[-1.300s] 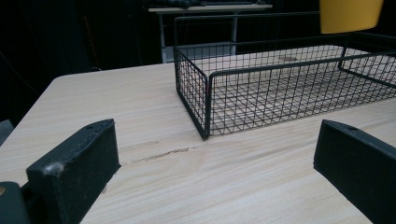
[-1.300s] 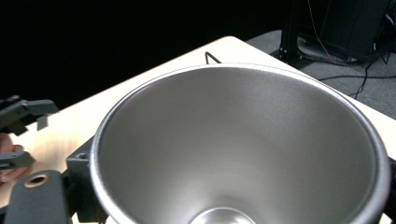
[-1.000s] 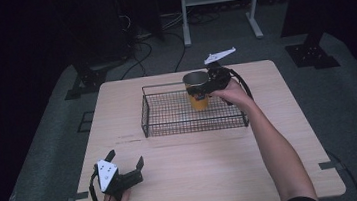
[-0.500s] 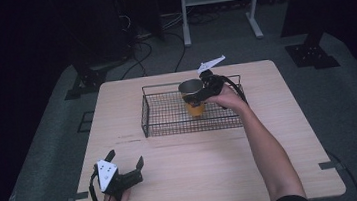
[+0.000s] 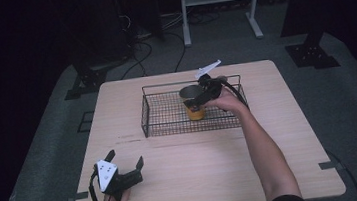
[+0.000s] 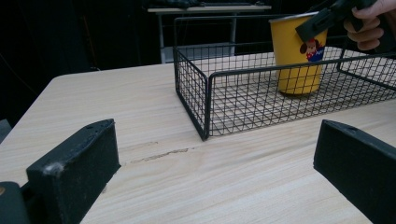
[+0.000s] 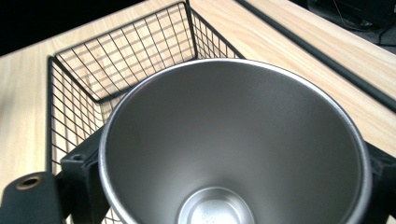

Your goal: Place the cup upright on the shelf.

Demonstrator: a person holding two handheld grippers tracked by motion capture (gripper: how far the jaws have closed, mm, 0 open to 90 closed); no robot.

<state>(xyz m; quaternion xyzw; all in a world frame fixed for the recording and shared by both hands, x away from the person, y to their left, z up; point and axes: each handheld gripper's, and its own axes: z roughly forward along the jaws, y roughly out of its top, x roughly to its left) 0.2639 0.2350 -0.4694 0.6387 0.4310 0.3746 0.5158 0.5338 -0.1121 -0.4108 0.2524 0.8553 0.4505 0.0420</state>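
I hold my right gripper (image 5: 204,91) around a yellow cup (image 5: 194,100), one jaw on each side of it near its rim, so the jaws are closed on the cup and they carry or steady it. The cup is upright, inside the black wire basket (image 5: 169,124), toward the far right part of it, and in the left gripper view its bottom (image 6: 297,88) seems to be on the basket floor or just above it; I cannot tell which. I think I grip it high, near the rim, because in this way the jaws can stay above the basket wall and do not hit the wires. In the right gripper view I look straight down into the cup, and its steel inside (image 7: 233,154) is empty, with the black jaws pressing at the left and right of the rim. My left gripper (image 5: 124,172) rests on the table (image 5: 199,168) near its front left corner, well apart from the basket, and its jaws are wide open with nothing between them. Probably it waits there because one gripper is enough for the cup. From this gripper, the cup stands far ahead and to the right, behind the near wall of the basket.
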